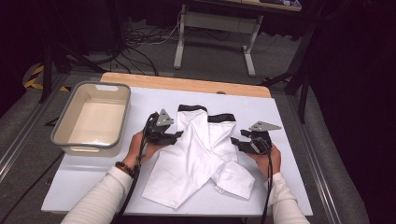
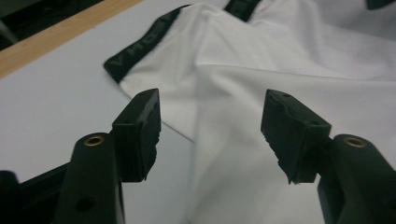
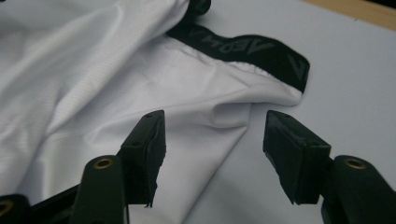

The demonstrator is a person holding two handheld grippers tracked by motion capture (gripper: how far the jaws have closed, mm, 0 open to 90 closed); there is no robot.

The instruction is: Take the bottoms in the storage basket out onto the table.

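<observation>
white shorts [image 1: 201,154] with a black waistband [image 1: 221,117] lay flat and partly folded at the middle of the white surface [image 1: 289,121], one leg crossed over the other. the left claw [image 1: 175,136] hovered at the left edge of the shorts, jaws parted about halfway and holding nothing; in the left gripper view the left claw [image 2: 210,135] had the cloth edge below the gap, untouched by the pads. the right claw [image 1: 237,143] stood at the right edge of the shorts, likewise half open and empty; in the right gripper view the right claw [image 3: 212,149] framed the hem just below the waistband [image 3: 247,49]. a grey tub [image 1: 92,118] sat well to the left of the shorts, near the surface's left edge.
</observation>
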